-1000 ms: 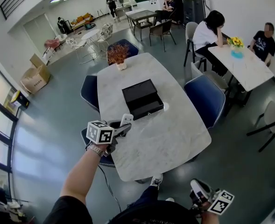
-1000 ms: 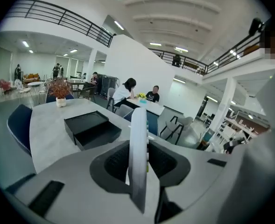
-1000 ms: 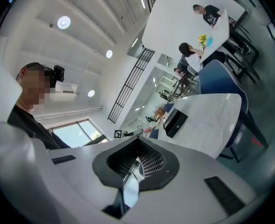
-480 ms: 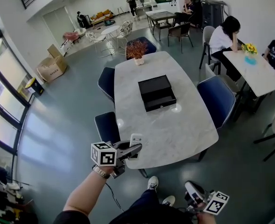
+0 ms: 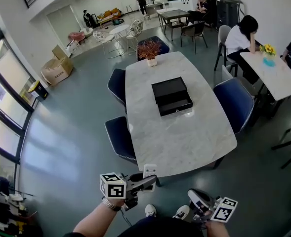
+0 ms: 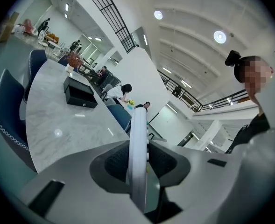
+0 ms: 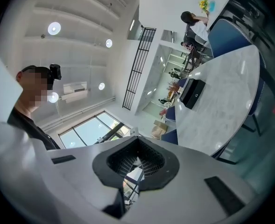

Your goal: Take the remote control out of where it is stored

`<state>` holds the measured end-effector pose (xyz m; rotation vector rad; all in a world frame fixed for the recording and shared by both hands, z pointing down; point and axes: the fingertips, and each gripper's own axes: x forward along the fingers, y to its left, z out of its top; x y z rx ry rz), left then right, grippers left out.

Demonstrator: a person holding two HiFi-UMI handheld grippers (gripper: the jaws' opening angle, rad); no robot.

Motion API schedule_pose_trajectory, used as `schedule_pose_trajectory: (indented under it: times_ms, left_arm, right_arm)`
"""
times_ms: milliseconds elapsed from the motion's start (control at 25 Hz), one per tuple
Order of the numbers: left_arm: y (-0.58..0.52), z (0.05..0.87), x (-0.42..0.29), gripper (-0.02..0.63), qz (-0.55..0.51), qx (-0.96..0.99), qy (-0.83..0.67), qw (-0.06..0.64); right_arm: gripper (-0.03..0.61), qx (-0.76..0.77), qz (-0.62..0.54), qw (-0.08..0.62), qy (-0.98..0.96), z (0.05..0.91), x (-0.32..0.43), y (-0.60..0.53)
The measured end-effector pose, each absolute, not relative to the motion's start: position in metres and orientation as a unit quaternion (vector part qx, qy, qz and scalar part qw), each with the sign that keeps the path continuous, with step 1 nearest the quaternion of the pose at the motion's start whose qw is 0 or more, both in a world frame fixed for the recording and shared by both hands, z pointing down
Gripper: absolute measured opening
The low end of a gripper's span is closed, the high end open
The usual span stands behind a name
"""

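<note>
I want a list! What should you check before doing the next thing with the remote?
1. Remote out of its box: ok. The remote is far from the black box.
2. Remote held tight: ok. The left gripper has its fingers pressed on both sides of it.
3. Other hand free: ok. The right gripper is shut with nothing in it.
4. Drawer pushed back in: not ok. The box's drawer looks pulled out.
5. Room to put the remote down: ok. The table is bare near its close end.
6. Buttons facing up: cannot tell.
</note>
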<state>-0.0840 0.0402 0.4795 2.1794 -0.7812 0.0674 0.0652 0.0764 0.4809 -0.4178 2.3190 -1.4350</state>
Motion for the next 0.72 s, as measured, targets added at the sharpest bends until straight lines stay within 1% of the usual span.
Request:
schedule_pose_trajectory:
  times_ms: [320,560,720]
  left_arm:
    - [0.078,0.493,-0.092,0.114,-0.021,0.852,-0.263,0.452]
    - [0.109,0.492,-0.098,0.114,-0.04,0.849,-0.227,0.476]
    - [0.129,0.496,-0.102,0.114,-0.041,0.851,-0.213,0.478]
  right_arm:
    - [0.009,-0.158,-0.509,0.182,0.826,0.482,0.019,0.091]
    - [0.009,-0.164,-0.511,0.168,0.827,0.48,-0.007,0.112]
    - [0.009,-0.169,-0.51,0.159,0.829,0.478,-0.016,0.125]
